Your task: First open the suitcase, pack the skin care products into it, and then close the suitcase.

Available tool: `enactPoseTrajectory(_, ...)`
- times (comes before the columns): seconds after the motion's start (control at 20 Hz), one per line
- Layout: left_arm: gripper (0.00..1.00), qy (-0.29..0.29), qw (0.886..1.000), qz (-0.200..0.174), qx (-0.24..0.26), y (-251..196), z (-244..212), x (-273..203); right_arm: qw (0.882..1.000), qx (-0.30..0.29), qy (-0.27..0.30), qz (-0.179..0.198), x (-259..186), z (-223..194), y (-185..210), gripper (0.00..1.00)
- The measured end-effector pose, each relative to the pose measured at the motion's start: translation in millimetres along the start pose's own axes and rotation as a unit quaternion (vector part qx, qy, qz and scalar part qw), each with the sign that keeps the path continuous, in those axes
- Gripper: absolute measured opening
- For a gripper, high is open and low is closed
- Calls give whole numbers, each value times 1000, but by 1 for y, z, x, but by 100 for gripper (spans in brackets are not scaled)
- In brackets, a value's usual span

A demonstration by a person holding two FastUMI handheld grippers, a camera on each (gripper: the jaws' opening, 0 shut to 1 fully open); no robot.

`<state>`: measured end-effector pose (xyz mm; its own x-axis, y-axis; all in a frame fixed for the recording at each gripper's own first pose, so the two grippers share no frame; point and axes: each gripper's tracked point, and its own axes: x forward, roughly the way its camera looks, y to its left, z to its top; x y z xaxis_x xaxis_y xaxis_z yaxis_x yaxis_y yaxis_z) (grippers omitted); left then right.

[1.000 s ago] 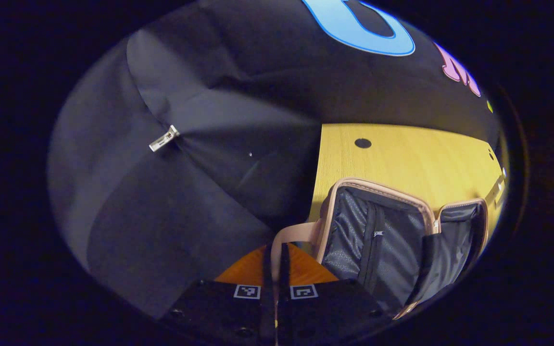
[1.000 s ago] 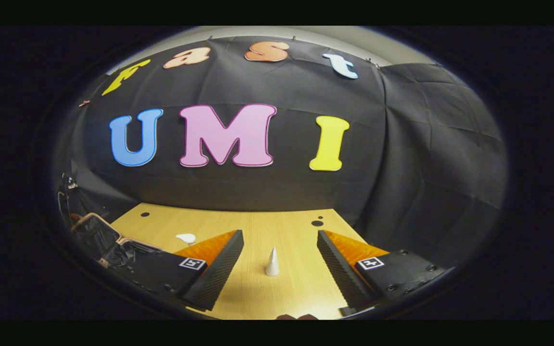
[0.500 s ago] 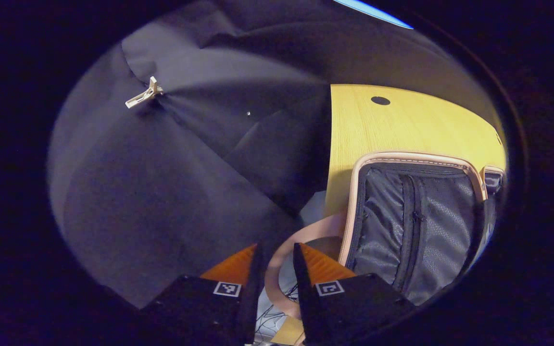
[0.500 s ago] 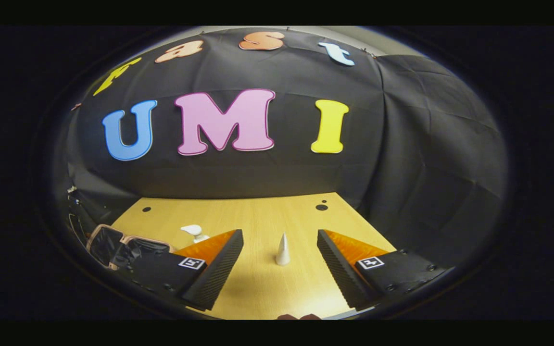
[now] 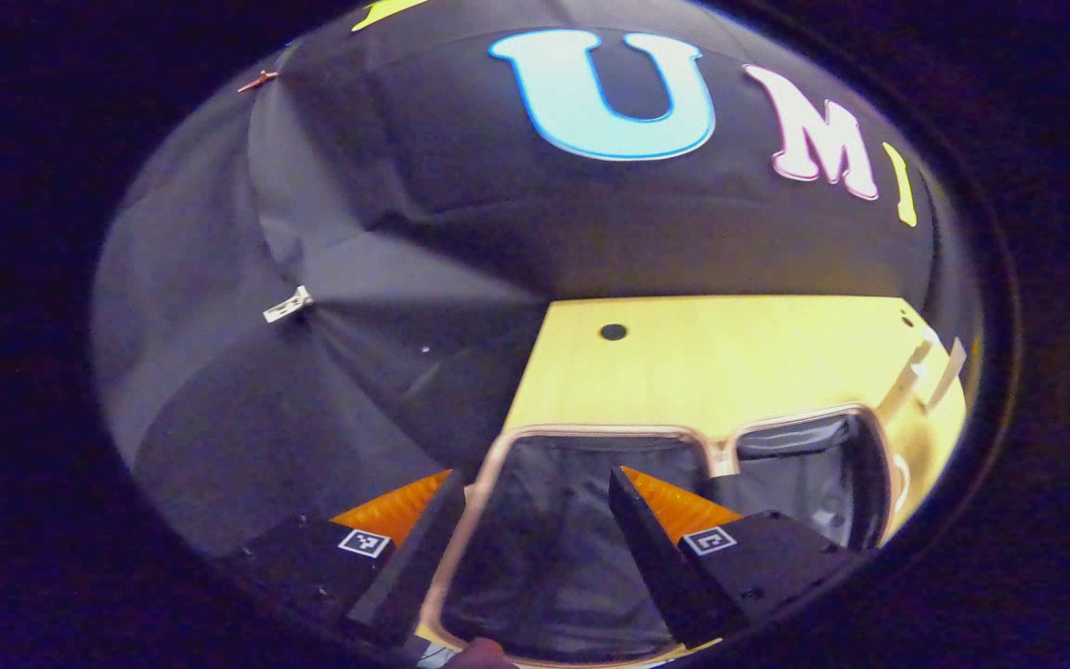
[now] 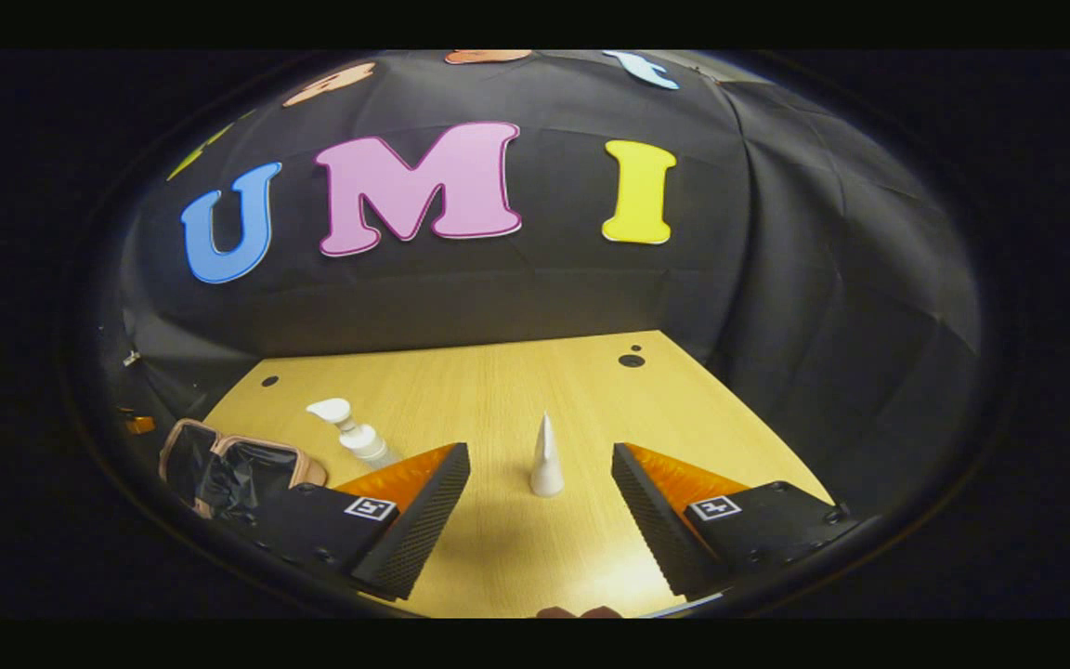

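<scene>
The suitcase (image 5: 591, 433) lies open on the wooden table (image 5: 730, 362), its pink rim framing a dark lined inside. My left gripper (image 5: 530, 548) hovers open over the near half, holding nothing. Pale skin care items (image 5: 927, 364) stand at the table's far right. In the right gripper view, a white cone-shaped tube (image 6: 545, 457) stands upright just ahead of my open right gripper (image 6: 540, 520), between the lines of its fingers. A white pump bottle (image 6: 356, 433) stands left of the tube. The open suitcase (image 6: 219, 465) sits at the far left.
The black cloth wall closes off the back and both sides of the table (image 6: 498, 381). Small dark holes (image 6: 631, 360) mark the tabletop near its far corners. Bare wood stretches between the tube and the back wall.
My left gripper was shut on the suitcase's pink edge, let go of it, opened wide and swung over the open case. The right gripper drew a little nearer the tube.
</scene>
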<state>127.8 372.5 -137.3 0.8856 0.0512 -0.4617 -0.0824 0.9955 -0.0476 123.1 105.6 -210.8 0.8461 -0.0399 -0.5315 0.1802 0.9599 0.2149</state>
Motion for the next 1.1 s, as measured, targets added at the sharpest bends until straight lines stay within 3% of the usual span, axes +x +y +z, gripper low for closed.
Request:
enactPoseTrajectory(0.1,99,-16,996,-87,14,-96,11,-9,1000,3,12,18,7,-8,1,98)
enactPoseTrajectory(0.25,99,-13,985,-166,48,-233,14,-12,999,-5,28,37,14,-22,-3,98)
enactPoseTrajectory(0.4,99,3,975,-214,67,-323,12,-2,998,-14,38,56,20,-29,-3,98)
enactPoseTrajectory(0.5,99,27,969,-225,94,-380,-4,11,996,-28,46,70,35,-34,-6,98)
enactPoseTrajectory(0.65,99,45,970,-212,111,-411,-7,15,994,-40,63,75,57,-43,-9,98)
enactPoseTrajectory(1.1,98,97,972,-194,86,-431,-13,39,989,-24,122,81,117,-82,-5,98)
